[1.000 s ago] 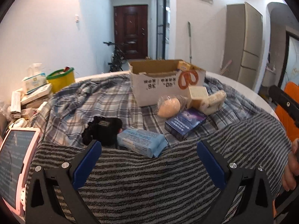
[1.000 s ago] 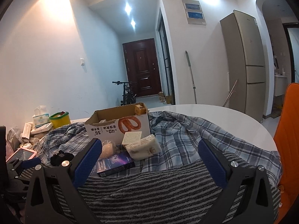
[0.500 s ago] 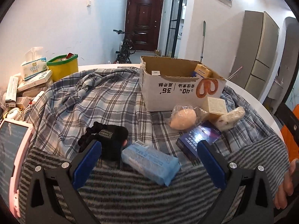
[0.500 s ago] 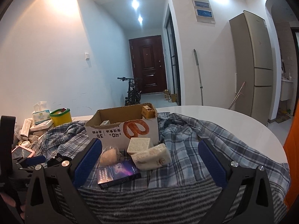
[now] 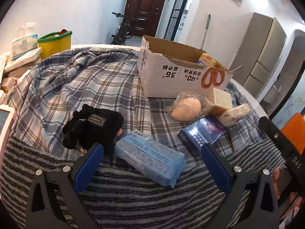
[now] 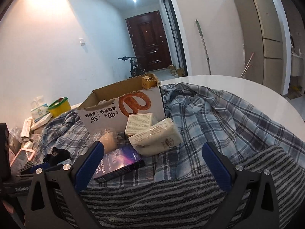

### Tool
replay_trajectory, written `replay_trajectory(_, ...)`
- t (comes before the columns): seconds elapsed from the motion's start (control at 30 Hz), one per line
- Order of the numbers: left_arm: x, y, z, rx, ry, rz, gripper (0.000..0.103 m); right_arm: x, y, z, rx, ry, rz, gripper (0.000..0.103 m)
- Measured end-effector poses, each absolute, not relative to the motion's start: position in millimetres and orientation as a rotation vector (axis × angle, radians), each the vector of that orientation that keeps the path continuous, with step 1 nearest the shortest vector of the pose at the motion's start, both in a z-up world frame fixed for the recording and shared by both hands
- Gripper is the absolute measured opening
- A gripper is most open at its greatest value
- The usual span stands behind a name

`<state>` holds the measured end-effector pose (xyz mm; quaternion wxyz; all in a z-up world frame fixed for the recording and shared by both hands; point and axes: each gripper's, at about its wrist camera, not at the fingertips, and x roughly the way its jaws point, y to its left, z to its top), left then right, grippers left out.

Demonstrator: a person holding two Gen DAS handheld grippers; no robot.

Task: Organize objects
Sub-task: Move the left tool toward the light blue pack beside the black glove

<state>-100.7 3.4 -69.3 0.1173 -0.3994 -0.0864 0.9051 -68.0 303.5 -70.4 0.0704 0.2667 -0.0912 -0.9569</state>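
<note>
**Over the blue pack, both grippers spread**

Between your left gripper's [image 5: 150,164] spread fingers lay the blue tissue pack [image 5: 150,157], untouched, just right of the black pouch [image 5: 93,127]. Your right gripper [image 6: 152,164] was spread too, holding nothing, near the dark blue box [image 6: 120,162]. Farther stood the open cardboard box [image 5: 177,78].

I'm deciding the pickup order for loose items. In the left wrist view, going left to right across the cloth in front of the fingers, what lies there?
black pouch → light blue tissue pack → dark blue box → white wrapped pack
</note>
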Motion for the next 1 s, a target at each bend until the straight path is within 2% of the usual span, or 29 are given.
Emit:
replay_trajectory(0.13,-97,9,-70,-1.142,-0.23,2.527,0.102,-70,302,-72,0.841,-0.275,-2.911,0.103)
replay_trajectory(0.27,-102,28,-73,-1.194,-0.11,2.495,0.102,-68,311,-74,0.814,-0.359,-2.879,0.103)
replay_trajectory(0.4,-105,45,-80,-1.265,0.03,2.51,0.099,-76,316,-85,0.926,-0.425,-2.789,0.102)
replay_trajectory(0.57,-92,28,-68,-1.157,-0.044,2.623,0.099,-62,309,-77,0.802,-0.377,-2.847,0.101)
replay_trajectory(0.67,-102,26,-73,-1.229,-0.06,2.621,0.099,-63,306,-76,0.816,-0.353,-2.846,0.101)
replay_trajectory(0.73,-108,26,-79,-1.288,-0.049,2.614,0.099,-65,307,-77,0.838,-0.362,-2.849,0.101)
replay_trajectory(1.0,-90,33,-63,-1.182,0.072,2.767,0.099,-61,310,-73,0.79,-0.374,-2.849,0.101)
